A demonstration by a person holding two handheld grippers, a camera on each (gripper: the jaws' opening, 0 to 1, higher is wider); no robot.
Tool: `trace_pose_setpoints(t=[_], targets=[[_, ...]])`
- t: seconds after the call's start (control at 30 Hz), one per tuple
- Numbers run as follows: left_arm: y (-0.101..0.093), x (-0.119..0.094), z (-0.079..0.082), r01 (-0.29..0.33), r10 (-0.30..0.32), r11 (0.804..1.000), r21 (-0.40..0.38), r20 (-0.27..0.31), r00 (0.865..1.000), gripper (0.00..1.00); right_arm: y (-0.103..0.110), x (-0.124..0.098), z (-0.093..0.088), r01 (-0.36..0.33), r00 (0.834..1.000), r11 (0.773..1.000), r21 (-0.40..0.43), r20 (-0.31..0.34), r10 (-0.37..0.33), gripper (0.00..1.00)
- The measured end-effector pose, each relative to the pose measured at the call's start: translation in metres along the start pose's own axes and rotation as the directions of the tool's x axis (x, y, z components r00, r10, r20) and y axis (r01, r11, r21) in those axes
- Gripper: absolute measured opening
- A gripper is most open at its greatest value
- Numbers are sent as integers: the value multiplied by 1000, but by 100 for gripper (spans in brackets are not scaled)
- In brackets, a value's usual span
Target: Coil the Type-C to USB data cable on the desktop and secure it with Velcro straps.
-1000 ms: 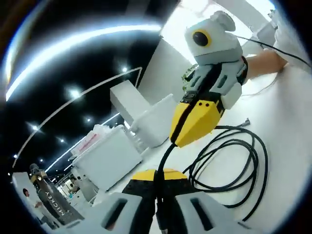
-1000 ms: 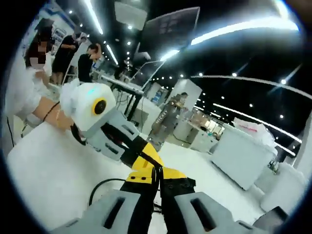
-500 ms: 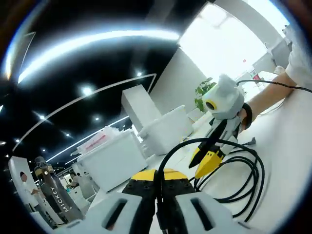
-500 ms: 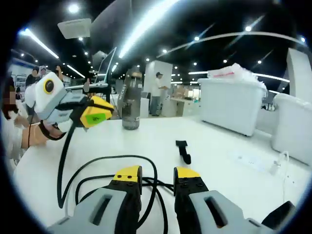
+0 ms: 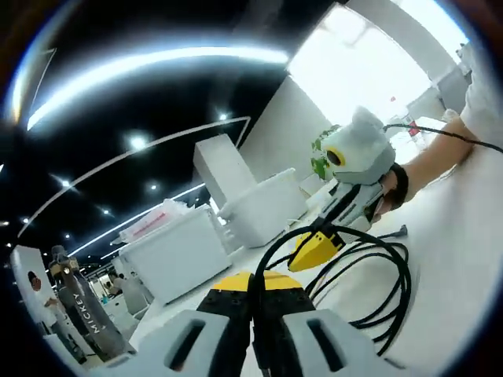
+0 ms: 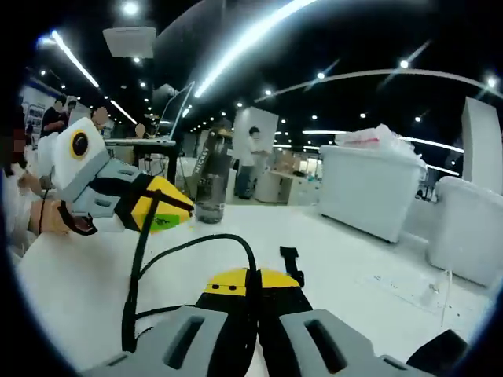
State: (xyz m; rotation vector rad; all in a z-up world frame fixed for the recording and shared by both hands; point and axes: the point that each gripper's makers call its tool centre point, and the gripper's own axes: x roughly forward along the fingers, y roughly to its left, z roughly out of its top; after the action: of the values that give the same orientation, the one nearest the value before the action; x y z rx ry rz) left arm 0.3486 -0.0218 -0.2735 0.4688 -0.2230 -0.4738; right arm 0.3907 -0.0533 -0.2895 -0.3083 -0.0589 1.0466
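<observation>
The black data cable [image 5: 402,276] lies in loose loops on the white table [image 5: 464,259]. One strand arches up into my left gripper [image 5: 254,281], which is shut on it. In the left gripper view my right gripper [image 5: 313,250] comes in from the right, its yellow tips at the coil. In the right gripper view my right gripper [image 6: 251,276] is shut on a strand of the cable [image 6: 212,239] that curves up and over to my left gripper [image 6: 169,210] at the left. A black Velcro strap [image 6: 290,262] lies flat on the table just beyond the right jaws.
A dark bottle [image 6: 211,184] stands at the far side of the table [image 6: 78,275]. White bins [image 6: 365,192] sit to the right, and more white bins [image 5: 177,251] show behind the table. A person's hand [image 5: 409,177] holds the right gripper. People stand in the background.
My right gripper, open half a second ago, has shut on a cable strand. It has also come closer to the left gripper. The left gripper stays shut on the cable.
</observation>
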Motion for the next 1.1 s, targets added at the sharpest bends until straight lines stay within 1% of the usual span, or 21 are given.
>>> trace_pose_setpoints(t=[0.07, 0.13, 0.17, 0.3, 0.37, 0.4, 0.47, 0.5, 0.57, 0.63, 0.67, 0.7, 0.77, 0.8, 0.87, 0.93, 0.97, 1.0, 1.03, 1.07, 1.1], targets=[[2, 0, -2, -11, 11, 1000, 1, -9, 1000, 4, 2, -3, 8, 19, 1000, 998, -60, 21, -18, 2], [6, 0, -7, -34, 35, 999, 16, -27, 999, 4, 6, -4, 11, 16, 999, 997, -71, 31, -14, 2], [7, 1, -8, -35, 35, 999, 17, -29, 999, 4, 9, -5, 11, 9, 999, 997, -76, 32, -6, 2], [11, 1, -13, -50, 49, 998, -26, -36, 998, 9, 10, -5, 14, 6, 999, 997, -74, 42, -3, 2], [12, 1, -14, -53, 52, 998, -33, -40, 998, 10, 13, -6, 20, -23, 997, 998, -51, 76, 26, 2], [12, 1, -15, -50, 48, 998, -31, -46, 998, 10, 13, -7, 21, -20, 997, 999, -49, 76, 24, 2], [10, 2, -18, -41, 39, 999, -25, -56, 998, 10, 20, -7, 24, -56, 994, 997, -53, 93, 61, 2], [9, 3, -19, -36, 34, 999, -18, -60, 998, 10, 23, -7, 24, -68, 994, 996, -62, 84, 73, 2], [7, 3, -20, -32, 31, 999, -7, -68, 997, 10, 30, -8, 27, -100, 989, 993, -68, 99, 107, 2], [7, 3, -20, -31, 32, 999, 14, -74, 997, 10, 35, -8, 25, -119, 989, 991, -68, 85, 124, 2], [7, 3, -20, -27, 28, 999, 21, -75, 997, 7, 39, -9, 24, -139, 986, 988, -65, 83, 144, 2], [5, 3, -20, -12, 14, 1000, 26, -72, 997, 5, 44, -10, 24, -168, 981, 984, -53, 90, 173, 2], [6, 2, -19, -16, 18, 999, 30, -74, 997, 4, 47, -12, 27, -194, 975, 981, -9, 111, 194, 3], [8, 1, -18, -14, 16, 999, 30, -69, 998, 4, 46, -13, 30, -199, 972, 980, -2, 124, 198, 3], [9, 1, -14, -15, 16, 1000, 3, -48, 999, 4, 43, -14, 35, -195, 970, 980, 41, 158, 186, 3], [11, 0, -13, -26, 26, 1000, 3, -45, 999, 4, 31, -16, 42, -178, 972, 976, 126, 179, 155, 11], [13, -1, -12, -36, 36, 999, 10, -48, 998, 4, 23, -19, 48, -169, 970, 970, 172, 205, 133, 13], [16, -2, -11, -46, 46, 999, 15, -49, 998, 4, 9, -23, 55, -148, 968, 960, 239, 236, 90, 13], [18, -3, -9, -53, 54, 998, 16, -45, 998, 4, -3, -26, 57, -128, 968, 948, 292, 243, 55, 13], [20, -4, -6, -59, 60, 998, 11, -36, 998, 4, -14, -26, 53, -100, 974, 938, 331, 227, 23, 13], [21, -5, -3, -63, 63, 998, 9, -27, 998, 4, -20, -25, 44, -83, 982, 949, 305, 185, 26, 13]])
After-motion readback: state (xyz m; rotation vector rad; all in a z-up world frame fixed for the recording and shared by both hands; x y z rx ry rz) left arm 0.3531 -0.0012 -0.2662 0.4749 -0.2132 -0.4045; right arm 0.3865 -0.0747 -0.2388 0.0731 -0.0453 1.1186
